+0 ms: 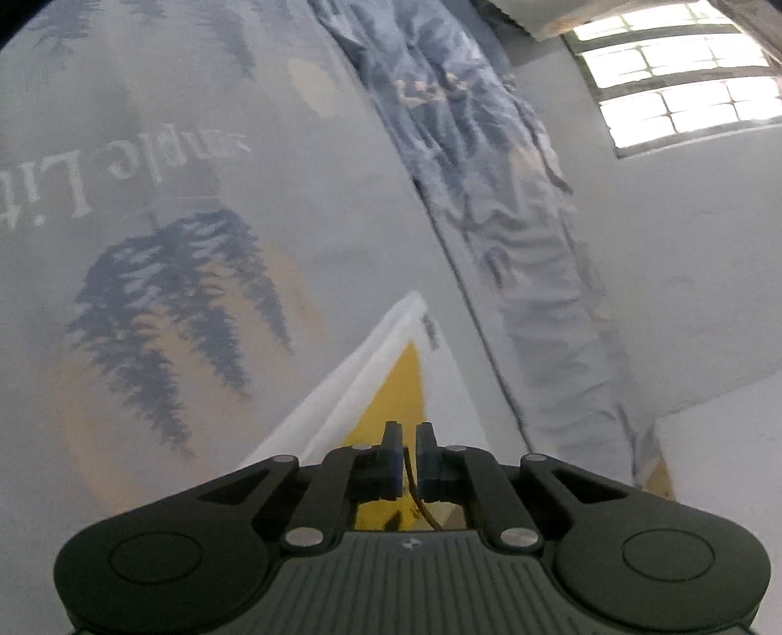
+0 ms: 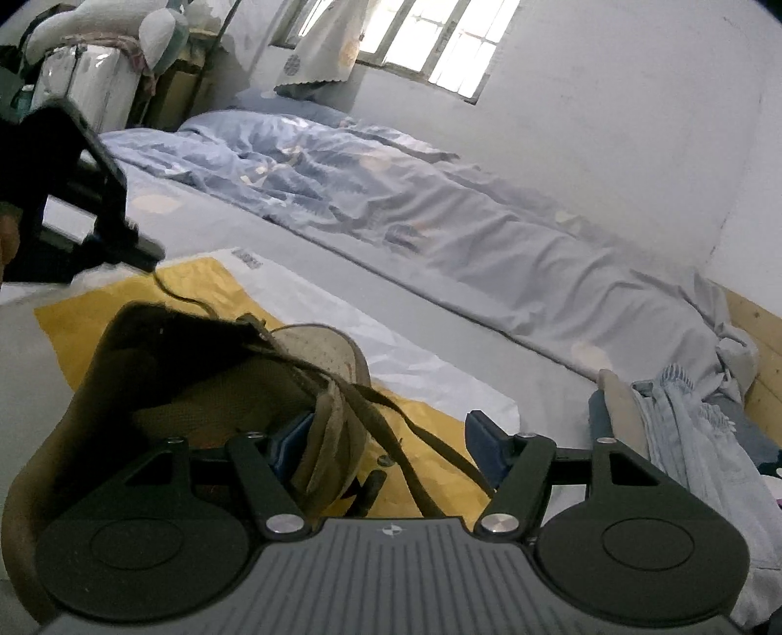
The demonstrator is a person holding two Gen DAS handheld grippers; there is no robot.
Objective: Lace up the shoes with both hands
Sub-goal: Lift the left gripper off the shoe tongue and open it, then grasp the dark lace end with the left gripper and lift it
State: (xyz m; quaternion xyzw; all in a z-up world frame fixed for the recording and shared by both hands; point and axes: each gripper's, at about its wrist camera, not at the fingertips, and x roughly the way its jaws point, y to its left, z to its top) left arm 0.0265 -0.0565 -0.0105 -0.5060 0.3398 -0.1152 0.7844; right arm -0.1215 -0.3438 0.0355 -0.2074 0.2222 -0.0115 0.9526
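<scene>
Left wrist view, bottom centre: left gripper (image 1: 409, 442), jaws nearly closed, pinching thin brown lace (image 1: 415, 493). Behind it, yellow-and-white sheet (image 1: 391, 391) on printed grey bedding (image 1: 171, 244).

Right wrist view, lower left: tan shoe (image 2: 210, 386) on that sheet; right gripper (image 2: 391, 439), jaws spread wide, one finger (image 2: 288, 439) inside shoe, other outside. Left gripper at frame's left edge, lace trailing down to shoe. Farther back: rumpled blue quilt (image 2: 391, 205), window (image 2: 440, 44).

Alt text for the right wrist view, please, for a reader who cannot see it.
The right claw stands open around the side of a brown shoe, whose laces trail loose over yellow-and-white paper on a bed. At upper left the left claw pinches one lace end; a rumpled blue quilt lies behind.
</scene>
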